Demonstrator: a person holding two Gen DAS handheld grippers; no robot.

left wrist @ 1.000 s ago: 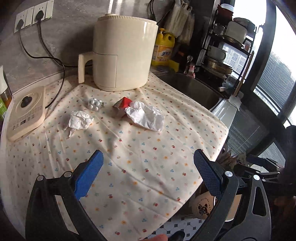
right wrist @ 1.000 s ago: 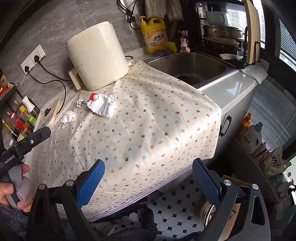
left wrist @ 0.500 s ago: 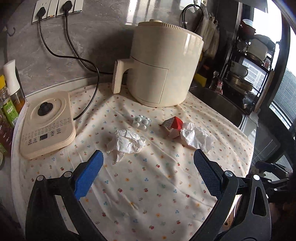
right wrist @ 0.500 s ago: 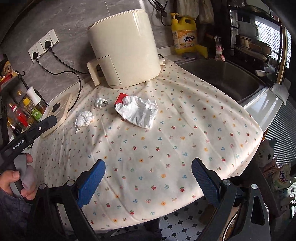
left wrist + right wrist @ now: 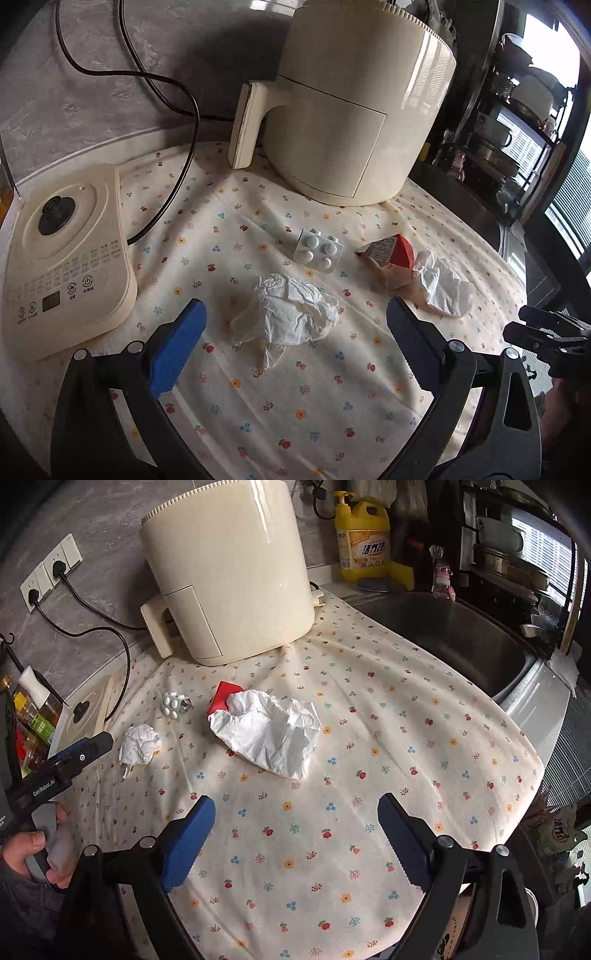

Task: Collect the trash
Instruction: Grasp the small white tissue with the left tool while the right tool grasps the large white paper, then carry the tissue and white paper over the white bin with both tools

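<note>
The left hand-held gripper [image 5: 295, 343] is hovering wide and empty, its blue pads flanking the small crumpled white tissue ball [image 5: 291, 314] lying on the floral-cloth tabletop [image 5: 295, 406], while the right hand-held gripper [image 5: 295, 834], also empty, is narrowing slightly just short of the large crumpled white paper sheet [image 5: 267, 731]. This looks like the approach step, so each needs lowering and squeezing next. The silver pill blister [image 5: 319, 251], the red-and-white carton scrap [image 5: 391, 260], the cream air fryer [image 5: 351, 110] and cream control base [image 5: 62, 258] are crowding the far side, with open cloth nearer.

Window daylight, soft shadows, fisheye-bent edges
</note>
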